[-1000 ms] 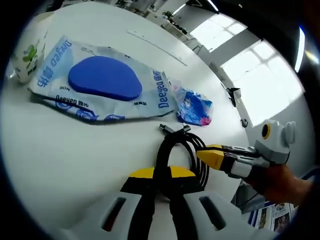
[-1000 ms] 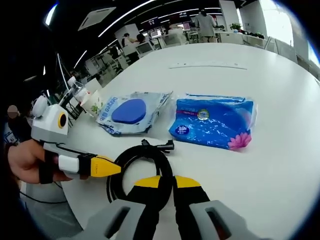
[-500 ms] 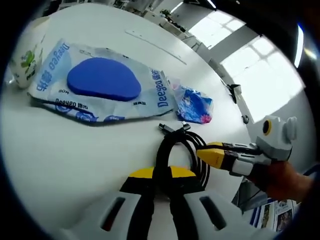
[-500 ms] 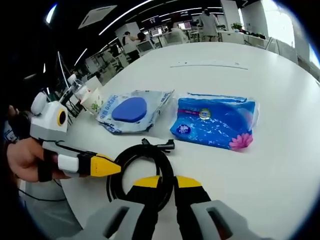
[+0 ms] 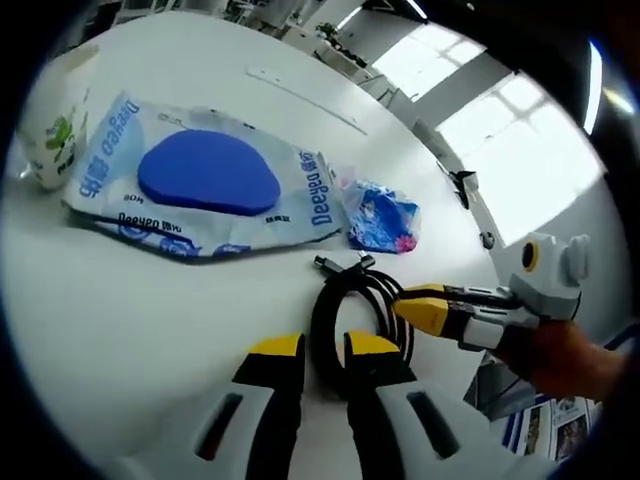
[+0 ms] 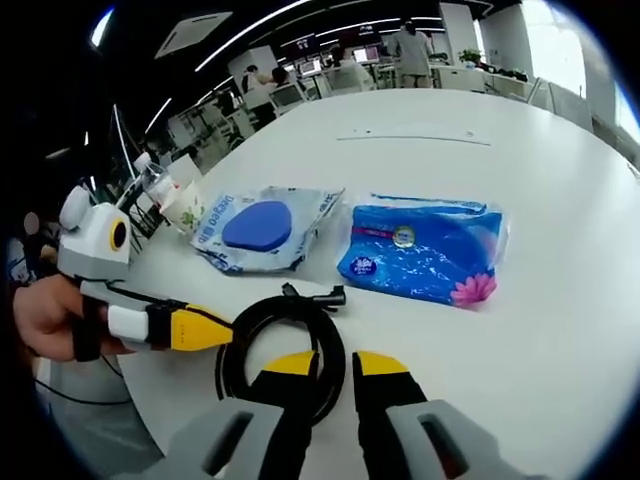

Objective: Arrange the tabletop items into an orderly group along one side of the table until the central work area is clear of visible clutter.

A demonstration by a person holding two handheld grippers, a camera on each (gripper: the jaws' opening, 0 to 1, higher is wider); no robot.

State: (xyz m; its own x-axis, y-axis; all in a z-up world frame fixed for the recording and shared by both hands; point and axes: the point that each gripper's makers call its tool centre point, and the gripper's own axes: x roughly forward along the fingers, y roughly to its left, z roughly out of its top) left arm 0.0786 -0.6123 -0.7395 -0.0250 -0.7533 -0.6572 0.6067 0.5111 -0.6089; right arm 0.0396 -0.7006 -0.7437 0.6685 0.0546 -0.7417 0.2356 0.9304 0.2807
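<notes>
1. The black cable (image 5: 362, 318) lies coiled on the white table (image 5: 120, 300), near its edge.
2. The left gripper (image 5: 322, 350) has its jaws spread, straddling the coil's strand.
3. The right gripper (image 6: 334, 366) does likewise, jaws spread.
4. The wipes pack (image 6: 265, 228) and tissue pack (image 6: 425, 252) lie beyond the cable.

The flat wipes pack (image 5: 205, 195) with the blue lid says "Deeyeo" in blue letters — along its edges, more than once. The writing on the blue tissue pack (image 6: 425, 255) is too small to read.
</notes>
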